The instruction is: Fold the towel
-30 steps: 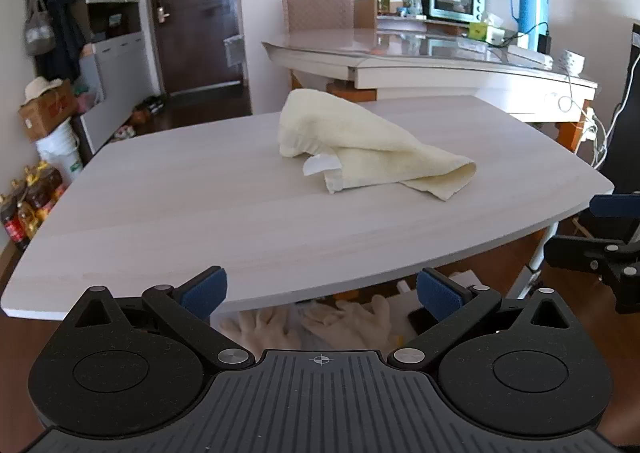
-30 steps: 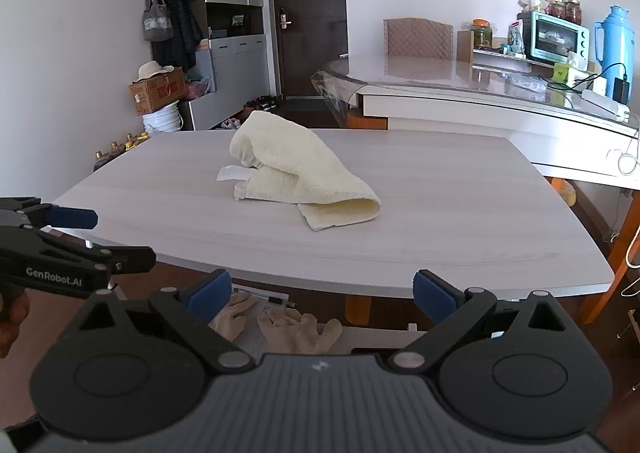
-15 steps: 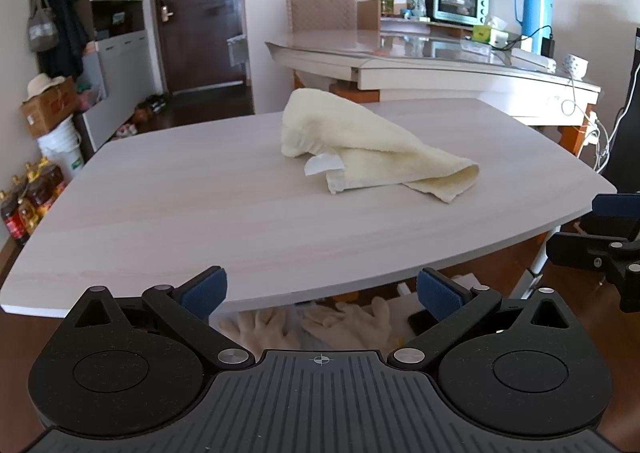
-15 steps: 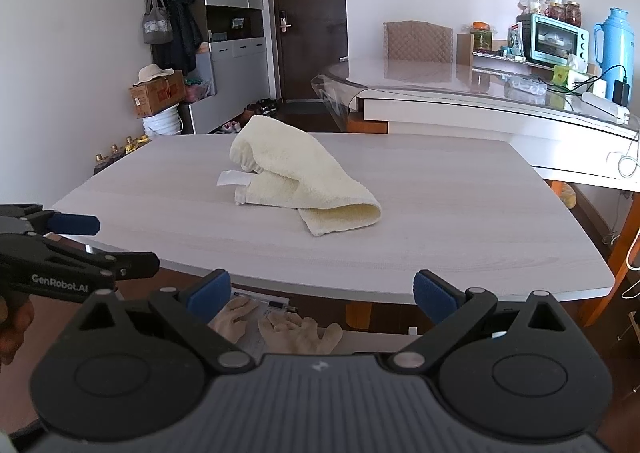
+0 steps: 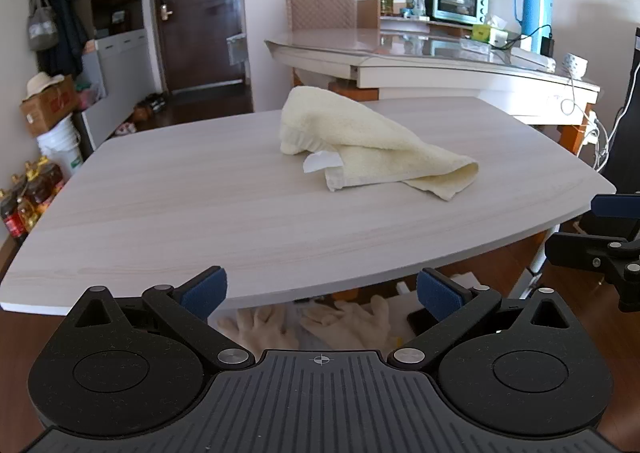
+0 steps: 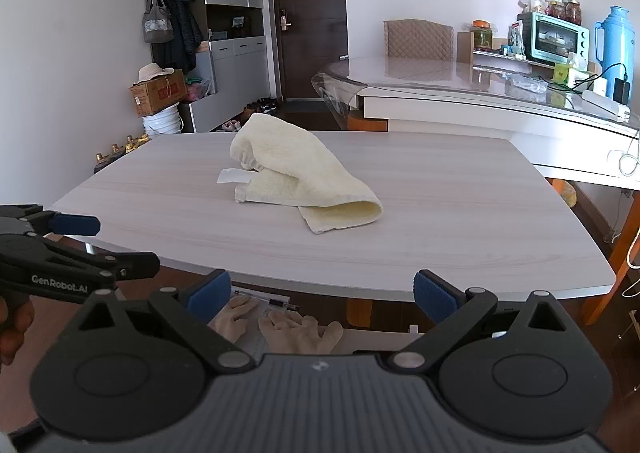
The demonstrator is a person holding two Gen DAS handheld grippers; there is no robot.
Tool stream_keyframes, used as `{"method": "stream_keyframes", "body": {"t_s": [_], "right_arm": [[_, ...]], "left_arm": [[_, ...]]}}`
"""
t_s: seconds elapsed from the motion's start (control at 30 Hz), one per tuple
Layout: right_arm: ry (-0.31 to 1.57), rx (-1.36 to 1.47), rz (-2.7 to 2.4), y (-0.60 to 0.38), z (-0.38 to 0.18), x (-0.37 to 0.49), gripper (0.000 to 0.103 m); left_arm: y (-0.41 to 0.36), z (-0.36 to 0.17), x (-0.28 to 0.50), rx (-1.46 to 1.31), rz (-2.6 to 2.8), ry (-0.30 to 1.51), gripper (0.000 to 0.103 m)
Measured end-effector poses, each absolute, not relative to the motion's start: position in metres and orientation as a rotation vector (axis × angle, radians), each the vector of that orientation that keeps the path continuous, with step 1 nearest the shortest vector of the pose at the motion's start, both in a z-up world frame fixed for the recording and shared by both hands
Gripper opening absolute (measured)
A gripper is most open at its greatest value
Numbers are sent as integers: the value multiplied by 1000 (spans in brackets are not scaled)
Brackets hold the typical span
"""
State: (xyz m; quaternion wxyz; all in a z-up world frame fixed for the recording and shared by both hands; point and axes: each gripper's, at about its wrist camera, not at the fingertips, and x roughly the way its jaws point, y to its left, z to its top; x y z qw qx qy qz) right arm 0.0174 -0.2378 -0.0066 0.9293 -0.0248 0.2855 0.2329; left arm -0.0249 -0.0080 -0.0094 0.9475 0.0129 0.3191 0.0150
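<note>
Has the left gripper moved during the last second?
Yes. The left gripper has come slightly forward: in its view the towel and the table's near edge sit lower and closer.

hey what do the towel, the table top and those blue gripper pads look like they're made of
Towel: pale yellow terry cloth, likely cotton, with a nubby looped pile and soft slumped folds.
Table top: probably wood-look laminate, pale printed grain, matte and even.
Blue pads on the left gripper: look like rubber or foam with a ribbed face; exact material unclear.
</note>
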Motion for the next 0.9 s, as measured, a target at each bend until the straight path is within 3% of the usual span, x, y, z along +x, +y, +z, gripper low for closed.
{"method": "stream_keyframes", "body": {"t_s": [0.9], "right_arm": [[575,-89,474,-226,0,45,99]], "left_arm": [[5,-2,11,28,-30,628,103]]}}
